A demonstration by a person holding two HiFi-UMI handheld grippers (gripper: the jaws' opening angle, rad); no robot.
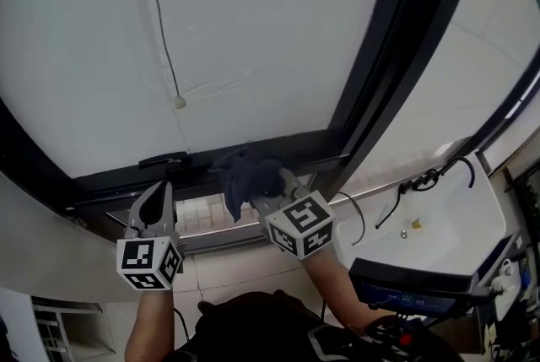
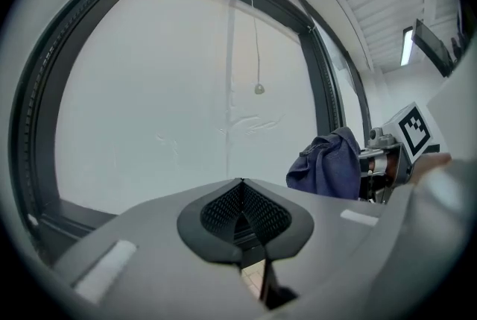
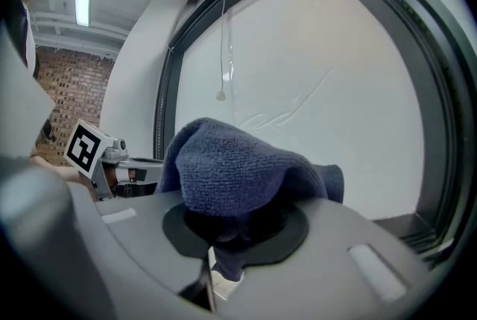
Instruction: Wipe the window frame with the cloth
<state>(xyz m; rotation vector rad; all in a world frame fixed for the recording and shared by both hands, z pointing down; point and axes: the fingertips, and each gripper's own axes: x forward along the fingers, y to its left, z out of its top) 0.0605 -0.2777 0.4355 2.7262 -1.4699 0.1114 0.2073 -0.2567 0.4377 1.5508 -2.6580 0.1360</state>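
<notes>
No legible text in any view.
You've only square markers [image 1: 148, 255] on the cubes of your left gripper [image 1: 156, 204] and right gripper [image 1: 270, 191]: black-and-white patterns, no letters or numbers.

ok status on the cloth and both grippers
Right gripper shut on cloth, cloth at the lower window frame. Left gripper shut, empty. Nothing blocking.

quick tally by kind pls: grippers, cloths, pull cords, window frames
cloth: 1, dark blue
grippers: 2, left gripper shut and empty, right gripper shut on the cloth
pull cord: 1, bead at its end
window frame: 1, dark
total: 5
</notes>
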